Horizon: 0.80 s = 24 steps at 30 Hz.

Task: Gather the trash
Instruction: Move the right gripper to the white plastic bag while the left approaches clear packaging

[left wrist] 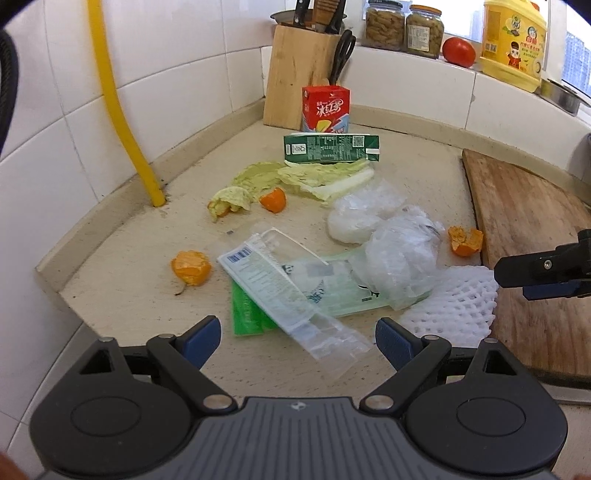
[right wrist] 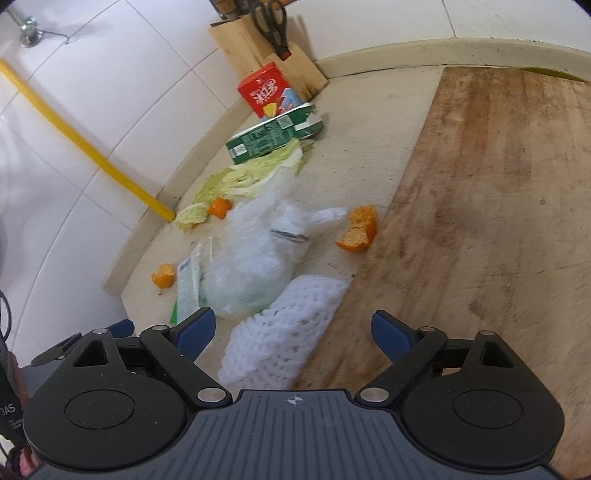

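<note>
Trash litters the beige counter (left wrist: 122, 280). A clear and green wrapper (left wrist: 291, 291) lies just ahead of my left gripper (left wrist: 297, 341), which is open and empty. Behind it lie crumpled clear plastic bags (left wrist: 391, 258), white foam fruit netting (left wrist: 454, 302), several orange peels (left wrist: 191, 267), cabbage leaves (left wrist: 317, 177), a green carton (left wrist: 330, 148) on its side and an upright red drink carton (left wrist: 325, 109). My right gripper (right wrist: 293, 334) is open and empty over the foam netting (right wrist: 284, 332); its fingertips (left wrist: 517, 271) show at the right edge of the left wrist view.
A wooden cutting board (right wrist: 480, 229) covers the counter's right side. A knife block (left wrist: 299, 74) with scissors stands in the back corner. A yellow pipe (left wrist: 122, 110) runs down the tiled wall. Jars (left wrist: 424, 29), a tomato (left wrist: 458, 51) and a yellow jug (left wrist: 513, 44) sit on the ledge.
</note>
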### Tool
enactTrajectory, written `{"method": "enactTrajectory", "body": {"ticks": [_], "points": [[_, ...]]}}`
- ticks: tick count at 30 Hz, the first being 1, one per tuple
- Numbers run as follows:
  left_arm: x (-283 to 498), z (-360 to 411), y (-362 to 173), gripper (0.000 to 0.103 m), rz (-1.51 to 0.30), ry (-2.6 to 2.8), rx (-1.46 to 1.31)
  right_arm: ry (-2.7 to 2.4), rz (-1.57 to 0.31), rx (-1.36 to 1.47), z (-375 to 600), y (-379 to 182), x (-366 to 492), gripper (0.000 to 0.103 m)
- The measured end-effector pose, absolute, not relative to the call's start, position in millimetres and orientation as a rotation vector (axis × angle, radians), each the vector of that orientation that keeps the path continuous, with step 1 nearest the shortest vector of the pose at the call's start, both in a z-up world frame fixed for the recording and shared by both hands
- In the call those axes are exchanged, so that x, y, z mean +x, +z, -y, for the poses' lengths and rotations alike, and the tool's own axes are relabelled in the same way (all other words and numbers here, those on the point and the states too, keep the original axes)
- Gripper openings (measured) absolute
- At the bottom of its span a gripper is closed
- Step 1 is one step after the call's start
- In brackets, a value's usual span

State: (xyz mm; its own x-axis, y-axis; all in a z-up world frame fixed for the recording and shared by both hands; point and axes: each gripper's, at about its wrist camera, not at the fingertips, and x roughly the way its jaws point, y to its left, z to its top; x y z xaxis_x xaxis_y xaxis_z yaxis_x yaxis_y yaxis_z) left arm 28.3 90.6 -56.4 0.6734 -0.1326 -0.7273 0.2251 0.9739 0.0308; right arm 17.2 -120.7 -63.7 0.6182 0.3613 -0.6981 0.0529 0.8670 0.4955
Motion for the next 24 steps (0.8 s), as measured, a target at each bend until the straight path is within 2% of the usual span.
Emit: {"method": "enactTrajectory", "body": {"ticks": [16, 24], "points": [[40.0, -83.2, -66.7, 0.090, -0.840, -0.200, 0.019, 0.245, -0.880, 0.494, 147.9, -68.9, 26.1, 0.098], [50.1, -104.4, -69.9, 0.090, -0.861, -0.158, -0.038, 0.273, -0.882, 0.483, 142.3, -68.4, 33.1, 0.100]]}}
